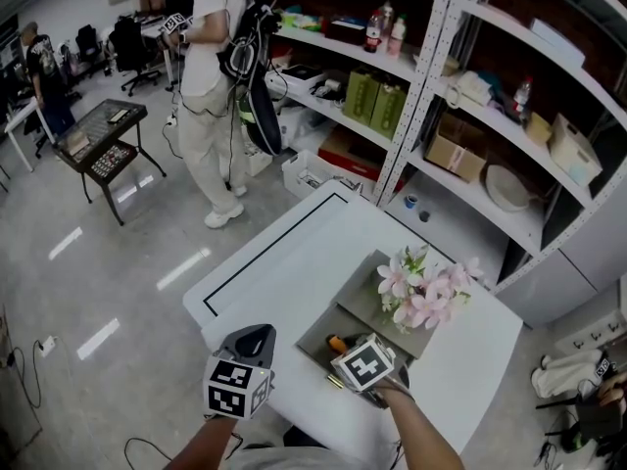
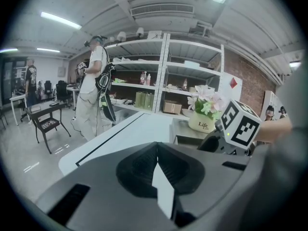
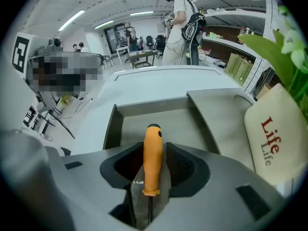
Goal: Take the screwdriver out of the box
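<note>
The screwdriver (image 3: 152,158) has an orange handle and a thin dark shaft, and it stands up out of the open grey box (image 3: 113,124) between the jaws of my right gripper (image 3: 153,163). Both pads lie against the handle's sides. In the head view that right gripper (image 1: 341,354) points steeply down into the box (image 1: 312,345), with the orange handle (image 1: 337,343) just showing beside its marker cube. My left gripper (image 1: 257,338) hovers left of the box over the white table (image 1: 284,262). Its jaws meet at a line, and the left gripper (image 2: 157,154) holds nothing.
A cream flower pot (image 3: 276,138) with pink flowers (image 1: 423,287) stands on the grey lid (image 1: 370,297) right beside the box. A black line runs round the tabletop. A person (image 1: 217,86) stands on the floor beyond the table, and metal shelves (image 1: 446,125) rise behind it.
</note>
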### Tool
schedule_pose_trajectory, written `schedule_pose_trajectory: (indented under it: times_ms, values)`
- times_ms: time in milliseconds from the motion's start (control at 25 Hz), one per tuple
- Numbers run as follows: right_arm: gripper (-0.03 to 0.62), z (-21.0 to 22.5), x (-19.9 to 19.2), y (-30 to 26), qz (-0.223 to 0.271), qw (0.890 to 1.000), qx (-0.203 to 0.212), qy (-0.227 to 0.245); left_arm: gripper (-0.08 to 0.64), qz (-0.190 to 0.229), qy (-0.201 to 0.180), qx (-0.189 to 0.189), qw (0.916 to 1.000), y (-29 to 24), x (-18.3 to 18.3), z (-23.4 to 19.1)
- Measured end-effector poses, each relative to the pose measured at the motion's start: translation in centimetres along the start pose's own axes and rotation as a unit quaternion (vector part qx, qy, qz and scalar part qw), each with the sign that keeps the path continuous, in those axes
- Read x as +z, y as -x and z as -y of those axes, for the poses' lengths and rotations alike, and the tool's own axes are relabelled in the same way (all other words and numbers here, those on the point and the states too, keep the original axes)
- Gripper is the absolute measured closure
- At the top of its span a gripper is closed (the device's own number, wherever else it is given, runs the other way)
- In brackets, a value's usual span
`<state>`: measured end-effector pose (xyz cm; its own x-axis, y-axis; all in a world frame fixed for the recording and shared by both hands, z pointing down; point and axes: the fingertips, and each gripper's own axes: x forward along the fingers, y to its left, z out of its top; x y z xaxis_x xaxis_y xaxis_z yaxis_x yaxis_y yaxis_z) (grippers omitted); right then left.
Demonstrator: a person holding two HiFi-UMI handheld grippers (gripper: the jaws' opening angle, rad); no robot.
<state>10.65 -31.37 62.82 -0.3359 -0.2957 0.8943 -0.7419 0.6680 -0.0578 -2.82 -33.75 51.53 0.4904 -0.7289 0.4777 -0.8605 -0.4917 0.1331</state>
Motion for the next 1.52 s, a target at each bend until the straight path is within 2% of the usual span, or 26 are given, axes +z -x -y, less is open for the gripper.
schedule_pose_trajectory:
  times_ms: [120,560,880,1200,1520]
  values:
    - [0.469,-0.1,-0.1,-0.1,0.005,1.000,0.002,0.003,0.557,-0.001,0.001,0.002,1.0000,0.1,-0.3,0.0]
    - [0.474,0.0,0.1,0.7,0.037,0.999,0.023,-0.014,0.557,0.000,-0.004,0.017,0.9998,0.2,0.1,-0.1]
    - [0.474,1.0,2.2,3.1,0.107,0.993,0.003,-0.047,0.557,0.007,-0.006,0.014,0.9999,1.0,0.4,-0.5]
    - [0.474,1.2,4.5,8.1,0.189,0.978,-0.048,-0.079,0.557,0.023,-0.021,-0.022,0.9993,2.4,1.3,-0.1]
    - [0.474,0.5,6.1,13.5,0.266,0.953,-0.096,-0.104,0.557,0.036,-0.031,-0.043,0.9979,4.5,2.0,-0.3]
